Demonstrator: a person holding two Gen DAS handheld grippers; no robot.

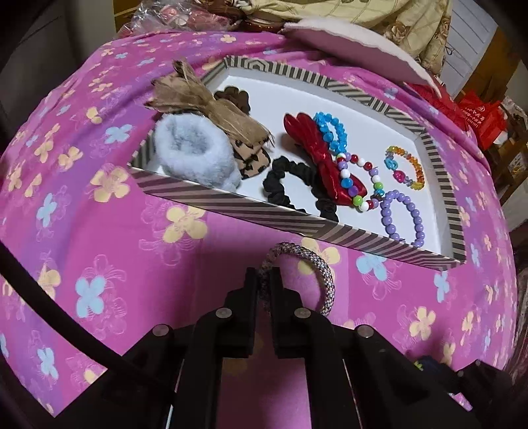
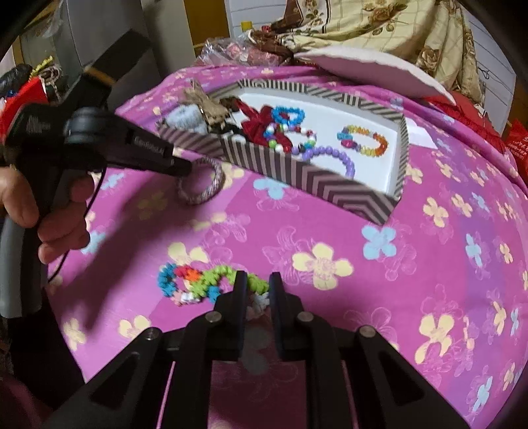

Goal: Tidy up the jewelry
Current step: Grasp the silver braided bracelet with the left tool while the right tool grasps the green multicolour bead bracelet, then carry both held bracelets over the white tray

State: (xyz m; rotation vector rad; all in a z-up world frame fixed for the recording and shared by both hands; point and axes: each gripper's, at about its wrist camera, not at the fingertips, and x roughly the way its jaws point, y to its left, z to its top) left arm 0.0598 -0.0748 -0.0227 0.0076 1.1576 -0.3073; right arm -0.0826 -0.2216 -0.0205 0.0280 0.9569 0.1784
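My left gripper point(image 1: 263, 275) is shut on a sparkly beaded bangle point(image 1: 325, 274) and holds it just above the pink cloth, in front of the striped box point(image 1: 231, 206). In the right wrist view the left gripper point(image 2: 184, 168) holds the same bangle point(image 2: 211, 188) left of the box point(image 2: 313, 178). The box holds scrunchies, a red bow point(image 1: 316, 151) and bead bracelets point(image 1: 401, 214). My right gripper point(image 2: 258, 280) has its fingers closed around a colourful spiky bead bracelet point(image 2: 194, 283) that lies on the cloth.
A pink flowered cloth point(image 2: 363, 264) covers the surface. The box's white lid point(image 1: 356, 46) lies behind the box. A beige quilt point(image 2: 379, 26) and red bags point(image 1: 478, 115) are piled at the back. The person's left hand point(image 2: 49, 217) is at the left.
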